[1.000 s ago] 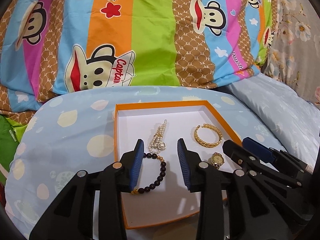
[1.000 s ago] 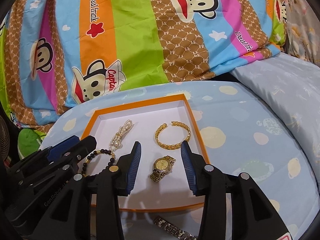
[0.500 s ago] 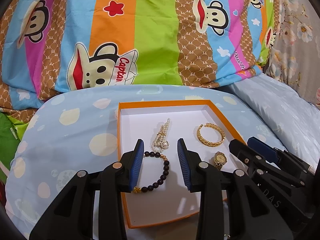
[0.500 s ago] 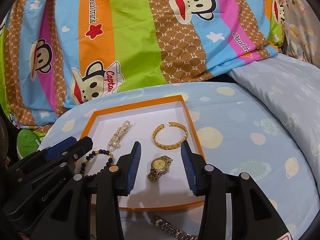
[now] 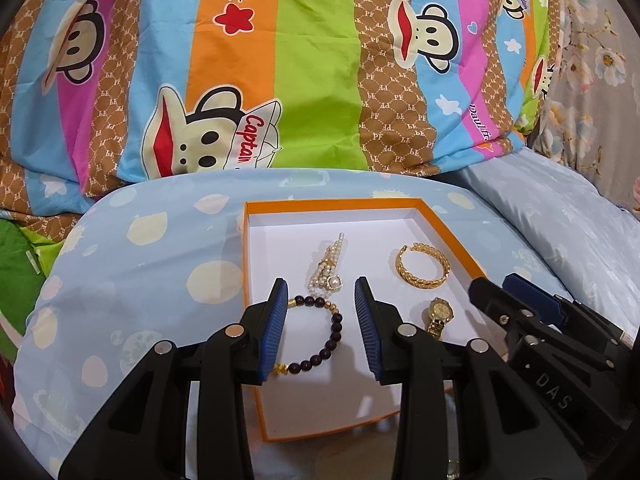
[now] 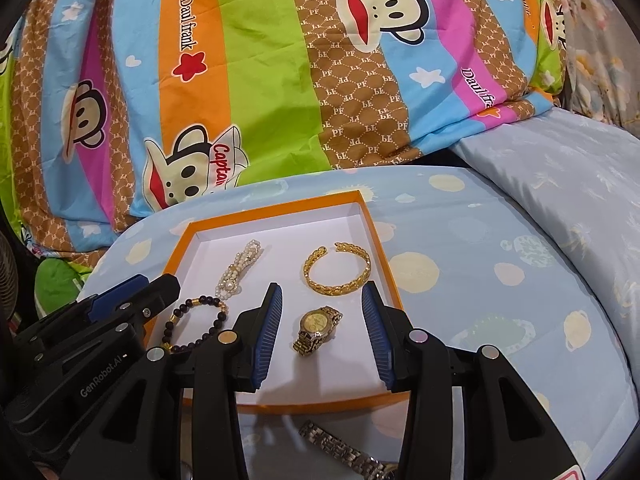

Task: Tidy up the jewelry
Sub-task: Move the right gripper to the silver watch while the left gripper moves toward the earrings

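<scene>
An orange-rimmed white box [image 5: 334, 205] [image 6: 276, 210] lies on a light blue cushion. In it lie a pearl piece [image 5: 328, 268] [image 6: 240, 268], a gold bangle [image 5: 422, 266] [image 6: 336, 272], a dark bead bracelet [image 5: 320, 336] [image 6: 192, 326] and a gold watch [image 5: 438, 316] [image 6: 318, 328]. My left gripper [image 5: 321, 330] is open and empty above the bead bracelet. My right gripper [image 6: 322, 336] is open and empty above the gold watch. A silver watch band [image 6: 344, 450] lies outside the box, in front of it.
A bright striped monkey-print quilt [image 5: 312, 64] [image 6: 280, 64] rises behind the cushion [image 5: 132, 280] [image 6: 480, 280]. A pale blue pillow [image 5: 560, 224] [image 6: 560, 168] lies at the right. Each gripper's body shows at the edge of the other's view.
Both grippers have drawn back and up a little from the box. The jewelry in the box has not moved. Both stay open and empty.
</scene>
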Demonstrator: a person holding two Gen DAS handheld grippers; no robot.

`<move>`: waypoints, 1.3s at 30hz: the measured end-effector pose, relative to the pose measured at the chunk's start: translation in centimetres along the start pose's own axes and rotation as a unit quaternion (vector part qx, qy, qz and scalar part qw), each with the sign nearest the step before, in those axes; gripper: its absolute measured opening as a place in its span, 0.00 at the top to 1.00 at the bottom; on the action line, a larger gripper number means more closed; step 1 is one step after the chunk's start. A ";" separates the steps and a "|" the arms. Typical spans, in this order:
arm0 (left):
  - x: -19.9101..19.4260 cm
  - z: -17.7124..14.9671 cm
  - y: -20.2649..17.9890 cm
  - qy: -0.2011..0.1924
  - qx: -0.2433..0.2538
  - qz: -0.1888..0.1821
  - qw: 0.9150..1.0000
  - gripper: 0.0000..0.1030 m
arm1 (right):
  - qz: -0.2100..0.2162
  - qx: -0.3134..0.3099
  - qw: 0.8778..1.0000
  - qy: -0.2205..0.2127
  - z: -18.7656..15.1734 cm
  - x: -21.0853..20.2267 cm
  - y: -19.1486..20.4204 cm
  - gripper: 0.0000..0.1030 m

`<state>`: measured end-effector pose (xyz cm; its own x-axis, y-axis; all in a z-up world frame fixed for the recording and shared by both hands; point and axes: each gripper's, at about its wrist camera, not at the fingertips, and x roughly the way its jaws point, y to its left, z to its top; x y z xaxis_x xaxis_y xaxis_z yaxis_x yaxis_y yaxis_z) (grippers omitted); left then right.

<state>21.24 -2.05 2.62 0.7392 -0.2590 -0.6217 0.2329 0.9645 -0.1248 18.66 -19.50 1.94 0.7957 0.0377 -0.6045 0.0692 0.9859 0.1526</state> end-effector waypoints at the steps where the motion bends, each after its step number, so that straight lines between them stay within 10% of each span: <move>1: -0.3 -0.2 0.3 0.001 -0.004 0.002 1.000 0.68 | -0.002 0.004 1.000 -0.001 -0.2 -0.4 -0.3 0.60; 14: -6.1 -5.1 3.4 0.007 -0.027 -0.014 1.000 0.68 | -0.013 0.025 0.999 0.016 -5.5 -5.8 -4.5 0.60; 39: -7.5 -9.4 2.7 0.050 0.000 -0.024 0.998 0.68 | -0.012 -0.035 0.993 0.111 -6.8 -1.9 -2.3 0.58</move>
<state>10.33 3.04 -0.33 0.6603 -0.2986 -0.6891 0.2664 0.9510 -0.1568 12.87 -20.71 -2.56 0.6419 0.0420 -0.7657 0.0385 0.9955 0.0868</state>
